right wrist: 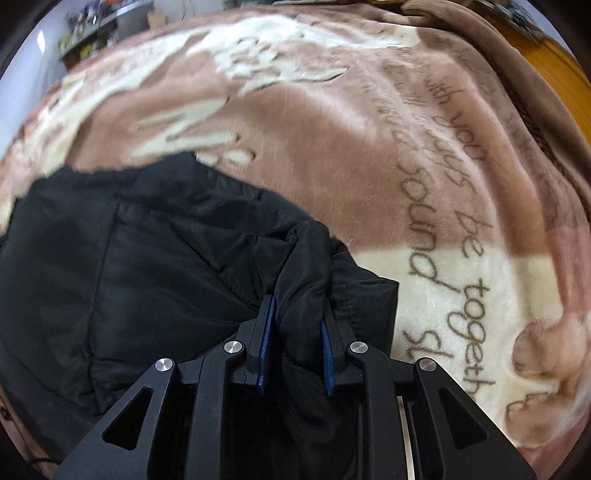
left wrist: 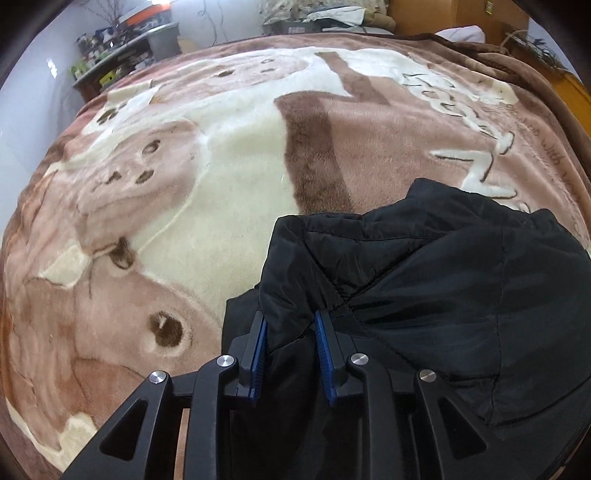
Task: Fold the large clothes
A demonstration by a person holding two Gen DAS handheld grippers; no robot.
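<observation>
A black padded jacket [left wrist: 436,280] lies bunched on the bed at the lower right of the left wrist view. My left gripper [left wrist: 290,323] is shut on a fold of the jacket's left edge, with cloth pinched between the blue pads [left wrist: 258,350]. In the right wrist view the same jacket [right wrist: 129,258] fills the left and centre. My right gripper [right wrist: 299,314] is shut on a bunched fold of its right edge, with cloth between its blue pads [right wrist: 267,332]. The part of the jacket under both grippers is hidden.
A plush brown and cream blanket [left wrist: 207,177] with bear pictures and script lettering [right wrist: 454,229] covers the bed. A cluttered shelf [left wrist: 114,59] stands at the far left wall. Wooden furniture [left wrist: 443,18] and piled bedding [left wrist: 321,14] stand beyond the far edge.
</observation>
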